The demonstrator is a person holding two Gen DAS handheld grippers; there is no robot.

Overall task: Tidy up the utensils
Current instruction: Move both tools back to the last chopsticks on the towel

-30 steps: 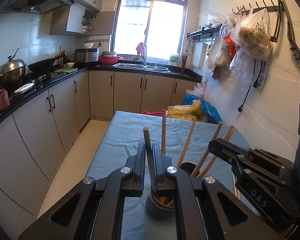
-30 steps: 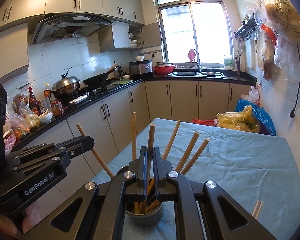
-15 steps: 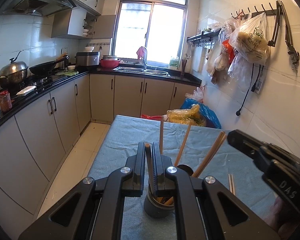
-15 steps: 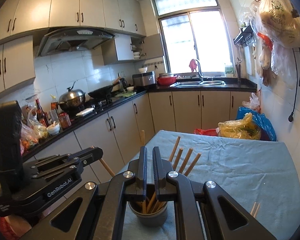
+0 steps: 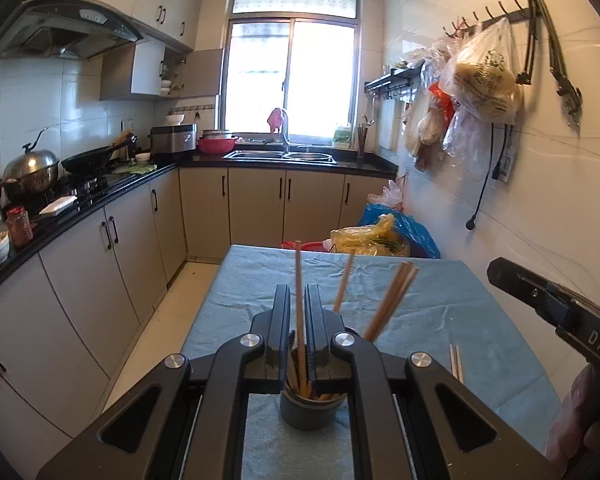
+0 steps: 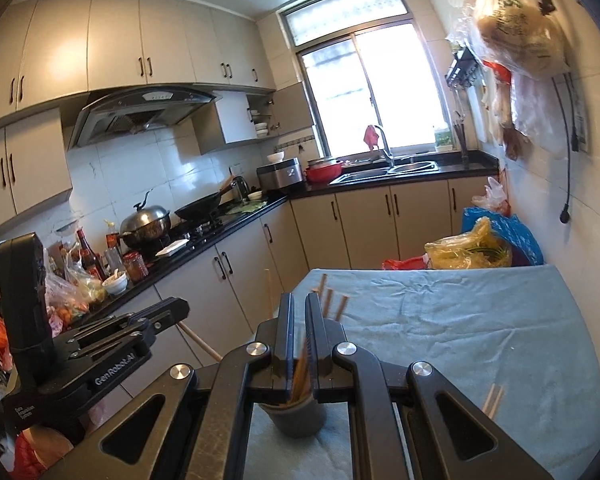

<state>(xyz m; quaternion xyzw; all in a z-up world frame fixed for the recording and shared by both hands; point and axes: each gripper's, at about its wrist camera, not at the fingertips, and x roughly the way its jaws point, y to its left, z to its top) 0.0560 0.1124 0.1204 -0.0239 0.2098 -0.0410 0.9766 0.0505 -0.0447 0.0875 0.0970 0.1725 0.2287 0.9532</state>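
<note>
Here, chopsticks (image 5: pixel 300 300) between left claw (image 5: pixel 298 312) tips

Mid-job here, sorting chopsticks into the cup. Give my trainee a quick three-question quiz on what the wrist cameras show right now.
1. True or false: two loose chopsticks lie on the cloth, apart from the cup.
2. The cup stands on: A) the blue cloth B) the black counter C) the sink.
3. Short answer: what stands upright between the fingers of the left gripper?
Key: 1 true; 2 A; 3 a chopstick.
</note>
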